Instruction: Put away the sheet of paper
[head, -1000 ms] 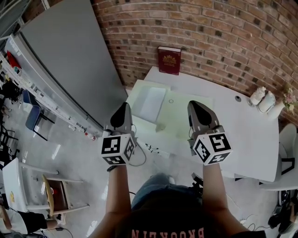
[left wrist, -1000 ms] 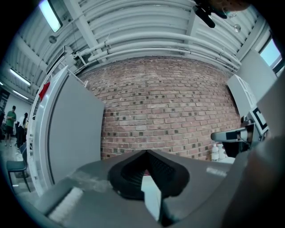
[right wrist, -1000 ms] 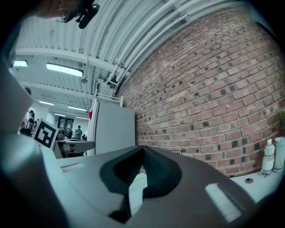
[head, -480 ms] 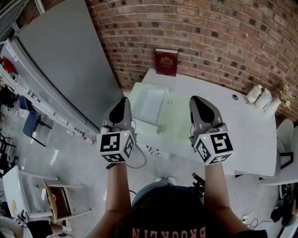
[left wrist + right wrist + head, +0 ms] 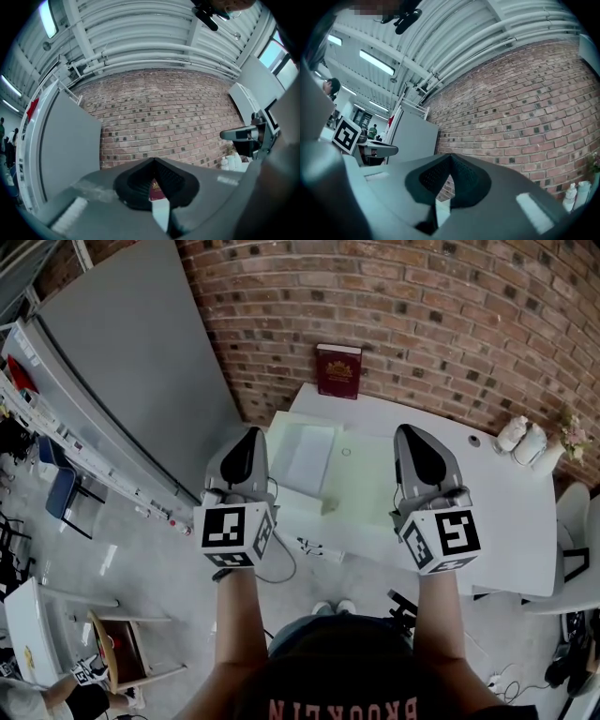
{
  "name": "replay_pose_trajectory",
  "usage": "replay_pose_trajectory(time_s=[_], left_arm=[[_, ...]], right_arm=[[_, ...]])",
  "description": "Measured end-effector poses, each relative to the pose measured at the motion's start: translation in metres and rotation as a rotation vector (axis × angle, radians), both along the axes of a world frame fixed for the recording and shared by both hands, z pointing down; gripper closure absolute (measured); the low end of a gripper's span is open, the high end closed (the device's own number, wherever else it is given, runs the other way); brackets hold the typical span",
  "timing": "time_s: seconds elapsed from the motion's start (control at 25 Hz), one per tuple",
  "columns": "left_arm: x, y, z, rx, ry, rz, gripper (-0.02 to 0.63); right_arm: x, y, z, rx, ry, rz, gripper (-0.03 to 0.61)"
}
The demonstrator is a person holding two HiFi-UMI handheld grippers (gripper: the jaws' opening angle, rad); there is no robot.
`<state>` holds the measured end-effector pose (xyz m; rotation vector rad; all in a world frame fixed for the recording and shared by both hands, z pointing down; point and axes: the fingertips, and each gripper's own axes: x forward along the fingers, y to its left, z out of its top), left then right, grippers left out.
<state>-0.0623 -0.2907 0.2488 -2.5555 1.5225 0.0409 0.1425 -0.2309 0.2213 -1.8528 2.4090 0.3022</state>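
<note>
A white sheet of paper (image 5: 307, 454) lies flat on a pale green mat (image 5: 367, 476) on the white table (image 5: 506, 512). Both grippers are held up in front of me, above the table's near edge and apart from the sheet. My left gripper (image 5: 246, 442) hangs over the mat's left edge, beside the paper. My right gripper (image 5: 413, 435) is over the mat's right part. The left gripper view has the left gripper (image 5: 153, 161) with its tips meeting and nothing between them. The right gripper (image 5: 450, 157) looks the same, shut and empty.
A dark red book (image 5: 338, 371) leans upright against the brick wall (image 5: 450, 324) at the table's far edge. Two white bottles (image 5: 521, 435) and small flowers (image 5: 570, 437) stand at the far right. A grey panel (image 5: 141, 362) stands left of the table. Cables (image 5: 309, 545) lie on the floor.
Both grippers have risen and now sit higher and larger in the head view. The paper, mat and book have not moved.
</note>
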Motion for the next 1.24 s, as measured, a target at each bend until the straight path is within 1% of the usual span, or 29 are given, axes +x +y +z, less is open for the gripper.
replay_pose_trajectory(time_s=[0.24, 0.6, 0.88, 1.08, 1.24], left_arm=[[-0.007, 0.003, -0.014, 0.039, 0.012, -0.024, 0.614], [-0.003, 0.002, -0.019, 0.053, 0.018, -0.024, 0.614], [0.0, 0.004, -0.026, 0.067, 0.032, -0.01, 0.614], [0.004, 0.006, -0.032, 0.078, 0.007, 0.008, 0.614], [0.001, 0.005, -0.037, 0.089, 0.005, -0.002, 0.614]], right_arm=[[-0.001, 0.004, -0.002, 0.007, 0.007, 0.004, 0.578], [0.01, 0.004, -0.006, 0.007, 0.014, 0.032, 0.578], [0.018, 0.003, -0.011, -0.005, -0.001, 0.07, 0.578], [0.018, 0.002, -0.019, 0.003, 0.017, 0.067, 0.578], [0.016, 0.001, -0.023, 0.011, 0.021, 0.059, 0.578]])
